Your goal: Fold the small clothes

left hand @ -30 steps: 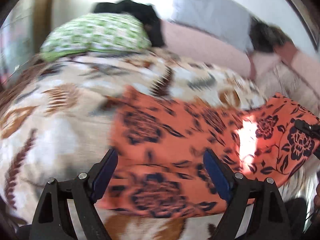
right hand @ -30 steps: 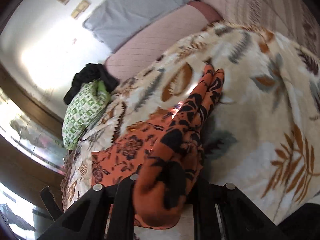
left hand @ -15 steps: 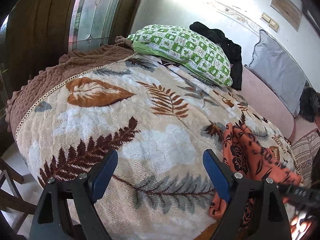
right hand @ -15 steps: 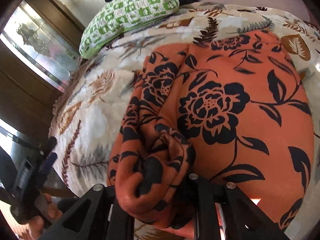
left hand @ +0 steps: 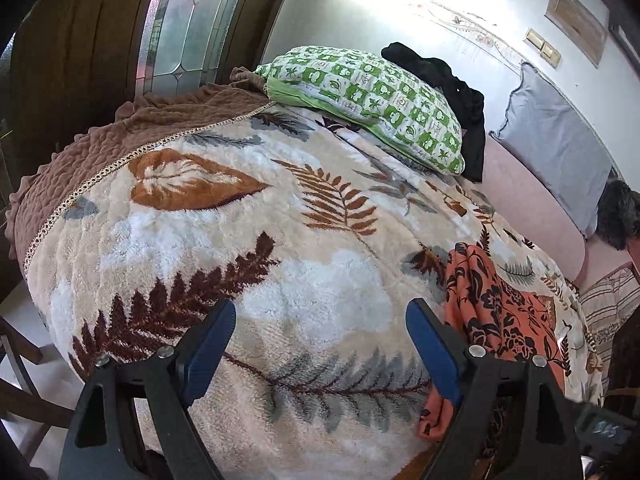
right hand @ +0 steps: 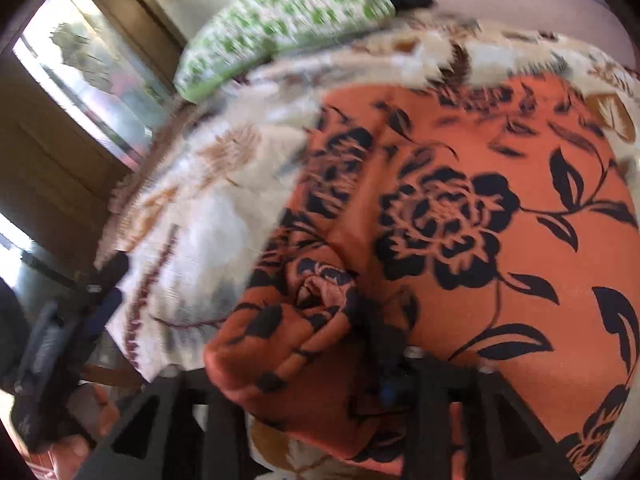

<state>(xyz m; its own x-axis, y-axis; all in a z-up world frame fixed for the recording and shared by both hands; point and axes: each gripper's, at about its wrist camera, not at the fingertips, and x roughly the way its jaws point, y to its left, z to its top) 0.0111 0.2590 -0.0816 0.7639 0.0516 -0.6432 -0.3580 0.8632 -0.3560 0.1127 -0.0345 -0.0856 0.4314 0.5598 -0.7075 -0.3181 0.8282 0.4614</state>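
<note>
An orange cloth with black flowers (right hand: 460,216) lies on the leaf-patterned blanket (left hand: 248,248). In the left wrist view the orange cloth (left hand: 496,312) sits at the right, beside and behind the right finger. My left gripper (left hand: 320,344) is open and empty above the blanket, left of the cloth. My right gripper (right hand: 320,364) is shut on a bunched fold of the cloth, which covers the fingertips. The left gripper also shows in the right wrist view (right hand: 92,300) at the bed's left edge.
A green checked pillow (left hand: 368,100) and a black garment (left hand: 452,84) lie at the bed's far end. A grey cushion (left hand: 556,144) rests on a pink sofa back (left hand: 524,200). A brown quilt edge (left hand: 104,148) and a glass door (left hand: 188,20) are at the left.
My left gripper has swung left off the orange cloth and now faces the bare blanket. My right gripper has carried its fold of cloth over the rest of the cloth.
</note>
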